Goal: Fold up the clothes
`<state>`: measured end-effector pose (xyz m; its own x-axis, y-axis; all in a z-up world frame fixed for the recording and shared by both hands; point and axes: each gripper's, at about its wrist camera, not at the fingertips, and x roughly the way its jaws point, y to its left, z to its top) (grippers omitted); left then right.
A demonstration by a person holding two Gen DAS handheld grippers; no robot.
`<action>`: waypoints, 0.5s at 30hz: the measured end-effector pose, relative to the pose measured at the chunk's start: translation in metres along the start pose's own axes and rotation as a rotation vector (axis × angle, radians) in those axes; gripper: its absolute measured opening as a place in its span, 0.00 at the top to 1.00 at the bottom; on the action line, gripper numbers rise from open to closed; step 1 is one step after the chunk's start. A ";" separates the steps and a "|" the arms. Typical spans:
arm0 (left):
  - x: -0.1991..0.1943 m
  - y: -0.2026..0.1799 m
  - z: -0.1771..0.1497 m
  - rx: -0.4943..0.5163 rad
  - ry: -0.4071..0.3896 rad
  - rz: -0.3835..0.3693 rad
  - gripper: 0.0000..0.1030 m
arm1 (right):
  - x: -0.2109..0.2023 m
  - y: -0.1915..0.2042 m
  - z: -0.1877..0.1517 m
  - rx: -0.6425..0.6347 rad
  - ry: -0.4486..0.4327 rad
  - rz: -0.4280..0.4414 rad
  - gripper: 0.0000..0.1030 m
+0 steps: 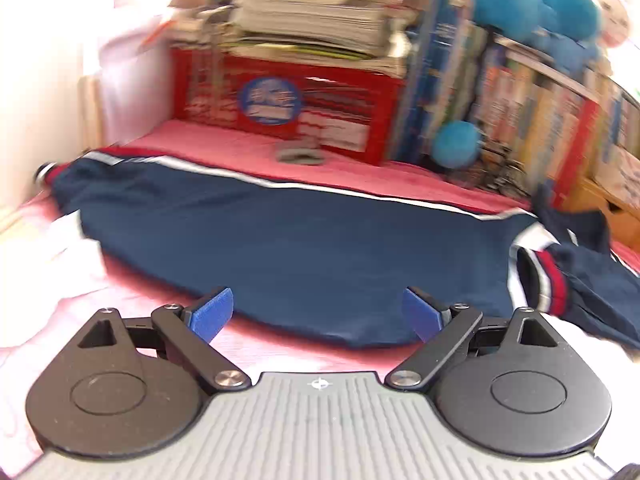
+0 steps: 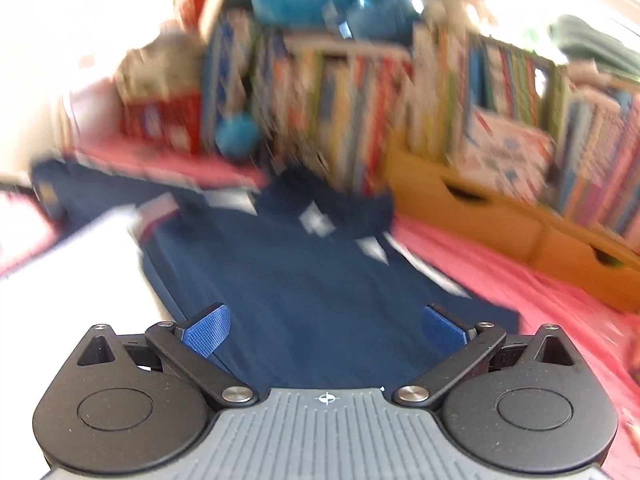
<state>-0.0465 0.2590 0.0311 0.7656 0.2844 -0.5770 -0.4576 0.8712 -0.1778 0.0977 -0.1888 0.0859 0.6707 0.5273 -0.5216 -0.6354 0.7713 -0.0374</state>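
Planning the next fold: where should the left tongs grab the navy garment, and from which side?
Probably the near hem of the navy blue garment with white and red stripes, where it ends on the pink bedcover just ahead of the open left tongs. Come in low from the near side: the cloth lies flat, so only that edge offers a pinchable lip.

Both views show the same hardware at the bottom of the frame. The left gripper (image 1: 318,314) has a grey ribbed body with a small white crosshair mark at its top centre, flanked by two black rounded housings, each with an embossed circle and a triangular cut-out. Black link arms run from silver pivot screws to fingers with blue textured pads (image 1: 212,314). The right gripper (image 2: 325,328) is built alike, with blue pads (image 2: 208,330) and small silver screws.
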 end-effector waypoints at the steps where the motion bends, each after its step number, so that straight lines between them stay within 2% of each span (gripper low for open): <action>1: 0.000 0.009 0.001 -0.025 -0.002 0.016 0.10 | 0.009 0.010 0.009 0.021 0.008 0.061 0.00; 4: 0.003 0.035 0.003 -0.087 -0.019 0.059 0.10 | 0.043 0.050 0.029 0.023 0.025 0.171 0.00; 9: 0.017 0.082 0.021 -0.210 -0.061 0.185 0.07 | 0.103 0.117 0.039 -0.050 0.044 0.184 0.00; 13: 0.043 0.126 0.044 -0.316 -0.093 0.296 0.07 | 0.134 0.136 0.027 -0.063 0.096 0.162 0.00; 15: 0.058 0.144 0.054 -0.331 -0.091 0.337 0.07 | 0.143 0.141 0.020 -0.085 0.129 0.148 0.00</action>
<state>-0.0433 0.4226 0.0151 0.5799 0.5756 -0.5765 -0.7949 0.5548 -0.2456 0.1118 0.0020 0.0236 0.5163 0.5785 -0.6315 -0.7571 0.6529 -0.0209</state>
